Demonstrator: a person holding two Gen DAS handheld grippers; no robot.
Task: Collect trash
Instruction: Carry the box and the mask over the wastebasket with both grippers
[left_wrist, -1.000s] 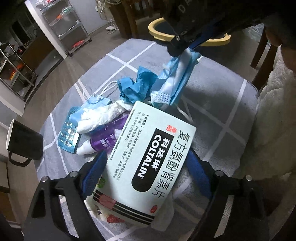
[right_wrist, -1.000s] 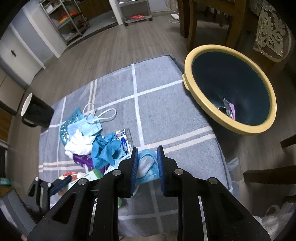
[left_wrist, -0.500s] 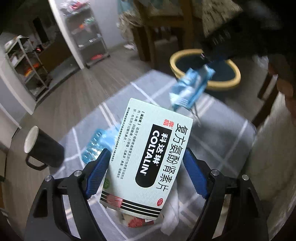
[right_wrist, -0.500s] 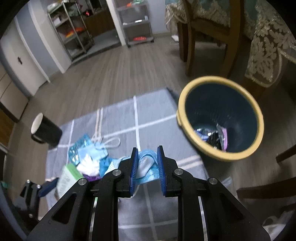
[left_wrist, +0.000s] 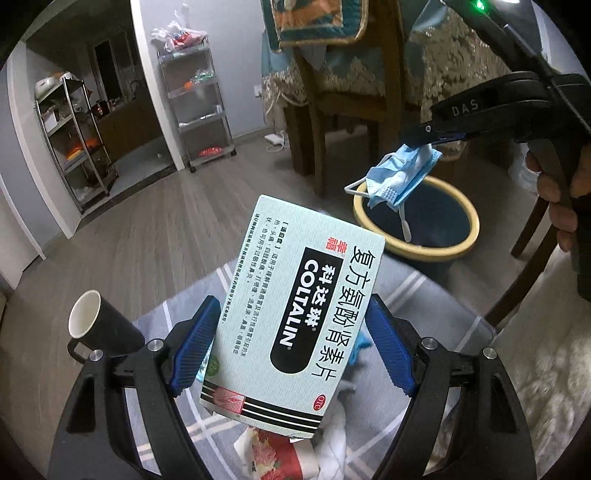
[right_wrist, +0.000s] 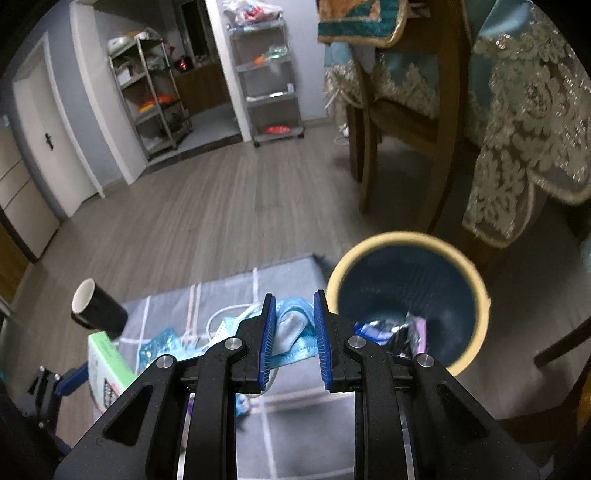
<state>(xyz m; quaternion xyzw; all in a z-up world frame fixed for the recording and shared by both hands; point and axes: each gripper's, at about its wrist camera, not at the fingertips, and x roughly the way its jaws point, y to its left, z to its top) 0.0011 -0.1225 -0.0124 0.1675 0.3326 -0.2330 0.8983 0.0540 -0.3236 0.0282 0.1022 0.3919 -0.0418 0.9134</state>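
Left tool (left_wrist: 295, 354) clamped on a pale green medicine box (left_wrist: 295, 314), held up off the counter (left_wrist: 436, 295); its jaws have just closed in slightly on the box. Right tool (right_wrist: 293, 332) pinched tight on a crumpled blue face mask (left_wrist: 402, 177), which hangs above the bin. Bin (right_wrist: 476, 288), yellow rim and dark inside, sits on the floor just past the counter edge, with a few wrappers (right_wrist: 399, 328) at the bottom. Black mug (left_wrist: 99, 328) stands on the counter's left side. More trash lies on the grey checked cloth below.

I'm holding the pale-green medicine box (left_wrist: 295, 314) tilted upright in my left fingers; the crumpled blue face mask (left_wrist: 400, 177) is dangling above the yellow-rimmed bin (left_wrist: 443, 251).
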